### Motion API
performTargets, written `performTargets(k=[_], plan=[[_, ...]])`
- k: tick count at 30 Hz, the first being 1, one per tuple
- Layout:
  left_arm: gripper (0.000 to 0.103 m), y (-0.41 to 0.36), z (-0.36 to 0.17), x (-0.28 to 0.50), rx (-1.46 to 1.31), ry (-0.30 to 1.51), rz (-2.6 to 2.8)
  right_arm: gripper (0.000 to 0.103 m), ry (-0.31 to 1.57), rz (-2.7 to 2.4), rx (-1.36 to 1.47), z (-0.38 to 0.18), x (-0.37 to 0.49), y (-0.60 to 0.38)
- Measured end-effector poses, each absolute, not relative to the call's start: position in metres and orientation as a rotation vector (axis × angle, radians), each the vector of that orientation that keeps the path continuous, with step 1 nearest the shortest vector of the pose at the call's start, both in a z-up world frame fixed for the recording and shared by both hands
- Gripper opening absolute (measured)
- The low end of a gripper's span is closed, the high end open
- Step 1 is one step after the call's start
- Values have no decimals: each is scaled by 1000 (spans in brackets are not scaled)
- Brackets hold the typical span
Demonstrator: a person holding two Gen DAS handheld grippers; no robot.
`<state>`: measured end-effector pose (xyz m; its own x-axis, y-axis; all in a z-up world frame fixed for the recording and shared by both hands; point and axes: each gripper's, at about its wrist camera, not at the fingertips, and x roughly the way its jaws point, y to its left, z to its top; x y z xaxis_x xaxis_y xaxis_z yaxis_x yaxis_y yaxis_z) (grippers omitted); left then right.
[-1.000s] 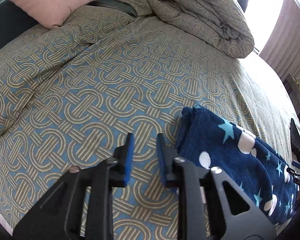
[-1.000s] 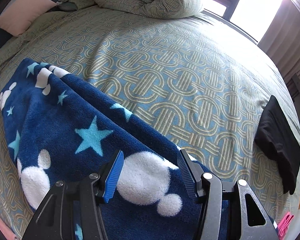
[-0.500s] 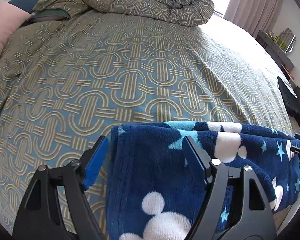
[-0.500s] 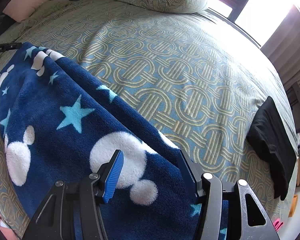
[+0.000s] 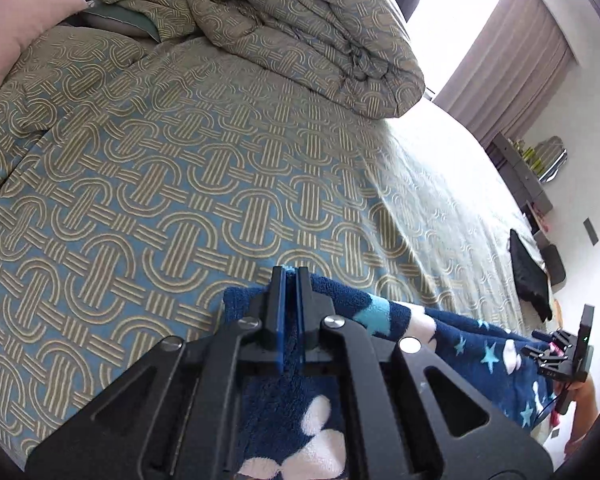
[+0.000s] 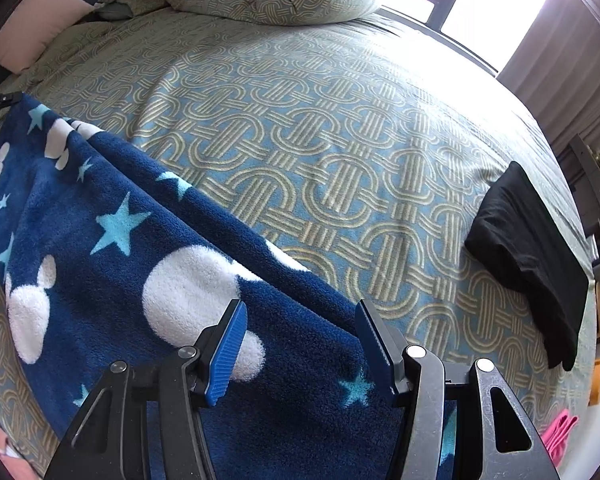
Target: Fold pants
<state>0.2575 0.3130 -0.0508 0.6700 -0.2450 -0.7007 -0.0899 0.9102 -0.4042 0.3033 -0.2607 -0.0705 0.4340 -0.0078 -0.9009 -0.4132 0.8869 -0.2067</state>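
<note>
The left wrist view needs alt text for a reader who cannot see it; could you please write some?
The left gripper is shut on the edge of navy fleece pants with white and blue star print, lying on a bed with a blue-and-tan woven-pattern cover. A bunched duvet sits beyond.

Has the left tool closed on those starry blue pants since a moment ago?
Yes. The left tool was open astride the pants before; now it is shut on their edge, against the patterned bedspread.
</note>
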Motion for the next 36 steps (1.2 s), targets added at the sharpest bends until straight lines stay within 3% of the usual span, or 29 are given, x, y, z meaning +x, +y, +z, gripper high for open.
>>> performTargets(k=[5, 10, 11, 12, 13, 14, 15, 20, 21, 23, 24, 25, 30, 32, 33, 34, 36], plan=[[2, 322, -30, 256, -441, 782, -83, 62, 1110, 311, -437, -71, 304, -269], [4, 323, -42, 264, -431, 862, -83, 68, 1154, 417, -506, -83, 319, -255], [10, 322, -49, 265, -429, 891, -84, 68, 1165, 424, -517, -85, 322, -252], [32, 322, -58, 267, -424, 930, -85, 68, 1170, 421, -529, -87, 325, -249], [62, 321, -66, 268, -421, 961, -81, 68, 1169, 416, -536, -89, 327, -246], [73, 320, -75, 270, -420, 985, -78, 68, 1163, 415, -534, -89, 328, -244], [76, 317, -81, 269, -412, 993, -77, 68, 1156, 417, -523, -88, 328, -243], [76, 301, -102, 283, -353, 1034, -120, 68, 1148, 393, -482, -89, 321, -245], [72, 298, -104, 287, -350, 1040, -129, 68, 1145, 391, -486, -88, 319, -244], [40, 290, -106, 292, -342, 1051, -165, 68, 1139, 379, -499, -86, 316, -244], [13, 284, -105, 294, -324, 1059, -186, 68, 1137, 373, -505, -85, 316, -244], [7, 280, -105, 295, -310, 1064, -204, 68, 1135, 370, -511, -84, 315, -243], [9, 259, -105, 292, -197, 1093, -228, 68, 1124, 364, -518, -81, 311, -241], [31, 257, -110, 296, -164, 1121, -199, 68, 1121, 365, -519, -81, 311, -238], [53, 257, -114, 298, -149, 1136, -181, 68, 1120, 367, -518, -81, 311, -237], [58, 257, -116, 298, -148, 1138, -181, 68, 1119, 369, -517, -81, 310, -237], [58, 257, -117, 300, -148, 1136, -172, 68, 1119, 368, -515, -82, 309, -236]])
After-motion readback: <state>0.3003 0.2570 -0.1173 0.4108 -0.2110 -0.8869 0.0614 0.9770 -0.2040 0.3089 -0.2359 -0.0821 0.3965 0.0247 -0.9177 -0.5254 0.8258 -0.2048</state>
